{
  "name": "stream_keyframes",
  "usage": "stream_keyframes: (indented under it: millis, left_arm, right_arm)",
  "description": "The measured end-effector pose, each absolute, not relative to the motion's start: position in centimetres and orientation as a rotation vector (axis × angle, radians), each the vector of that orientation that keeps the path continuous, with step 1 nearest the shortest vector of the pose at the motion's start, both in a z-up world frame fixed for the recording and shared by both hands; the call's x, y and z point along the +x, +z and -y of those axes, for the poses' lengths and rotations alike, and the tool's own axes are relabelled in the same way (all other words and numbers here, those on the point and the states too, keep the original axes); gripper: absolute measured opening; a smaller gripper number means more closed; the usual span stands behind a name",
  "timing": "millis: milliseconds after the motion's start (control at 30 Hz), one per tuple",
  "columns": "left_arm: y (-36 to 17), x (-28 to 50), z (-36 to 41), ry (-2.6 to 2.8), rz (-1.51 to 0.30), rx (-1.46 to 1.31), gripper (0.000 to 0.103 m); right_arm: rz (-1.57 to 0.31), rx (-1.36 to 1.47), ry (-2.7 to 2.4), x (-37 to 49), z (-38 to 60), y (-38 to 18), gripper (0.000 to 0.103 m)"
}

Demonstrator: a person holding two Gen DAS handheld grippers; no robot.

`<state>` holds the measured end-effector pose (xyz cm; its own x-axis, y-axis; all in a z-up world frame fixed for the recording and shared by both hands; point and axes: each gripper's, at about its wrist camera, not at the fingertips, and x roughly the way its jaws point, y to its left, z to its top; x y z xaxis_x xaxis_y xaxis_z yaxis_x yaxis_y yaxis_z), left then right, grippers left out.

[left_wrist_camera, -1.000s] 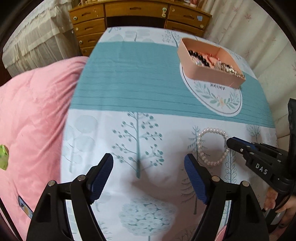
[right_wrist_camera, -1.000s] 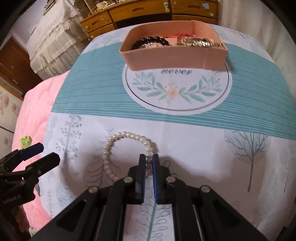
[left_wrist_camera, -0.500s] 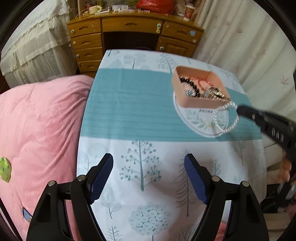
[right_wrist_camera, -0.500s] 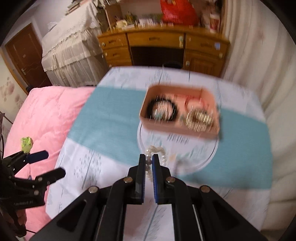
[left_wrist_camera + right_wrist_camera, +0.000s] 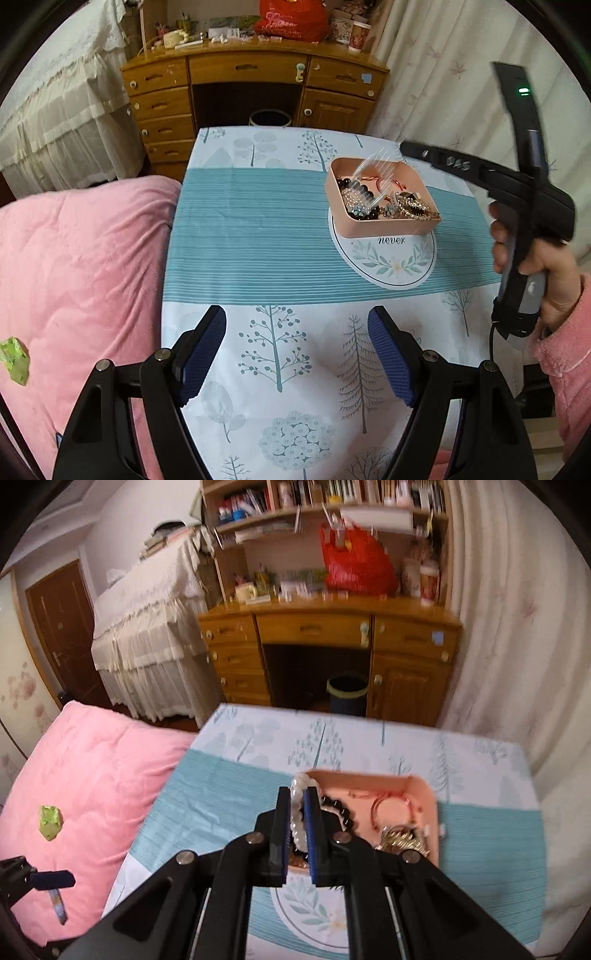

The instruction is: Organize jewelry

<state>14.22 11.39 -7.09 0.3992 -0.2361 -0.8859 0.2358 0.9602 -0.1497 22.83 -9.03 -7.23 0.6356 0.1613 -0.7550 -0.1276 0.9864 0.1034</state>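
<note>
Right tool (image 5: 298, 834) pinched on pearl bracelet (image 5: 300, 814), strand caught between the pads, hanging above near-left corner of pink tray (image 5: 430, 812). Left tool (image 5: 297, 354) spread wide, holding nothing, hovering over counter (image 5: 258, 236). Probably light and limp, that bracelet: beads smooth and apt to slip, cord likely stretchy, so best gripped across the strand as now, gently. Lower loop hidden behind the tool's pads in the right view; in the left view only a pale streak (image 5: 369, 177) over the tray. Tangle of dark beads, red cord and gold pieces inside tray hard to separate. Tray's near wall cut off by the tool.
</note>
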Motion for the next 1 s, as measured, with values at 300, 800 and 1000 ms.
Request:
stream_keyframes:
  millis: [300, 800, 1000]
  left_arm:
    - [-6.1, 12.2, -9.5, -0.233, -1.118, 0.02, 0.078]
    - [-5.1, 2.7, -2.6, -0.26, -1.24, -0.065, 0.101]
    - [-2.9, 0.3, 0.2, -0.24, -1.196, 0.027, 0.102]
  right_arm:
    - [-0.941, 0.126, 0.132, 16.3, 11.4, -8.8, 0.056]
    - [-1.289, 0.263, 0.058, -2.9, 18.1, -8.7, 0.085]
    - [-1.234, 0.288, 0.047, -5.6, 19.2, -4.8, 0.085]
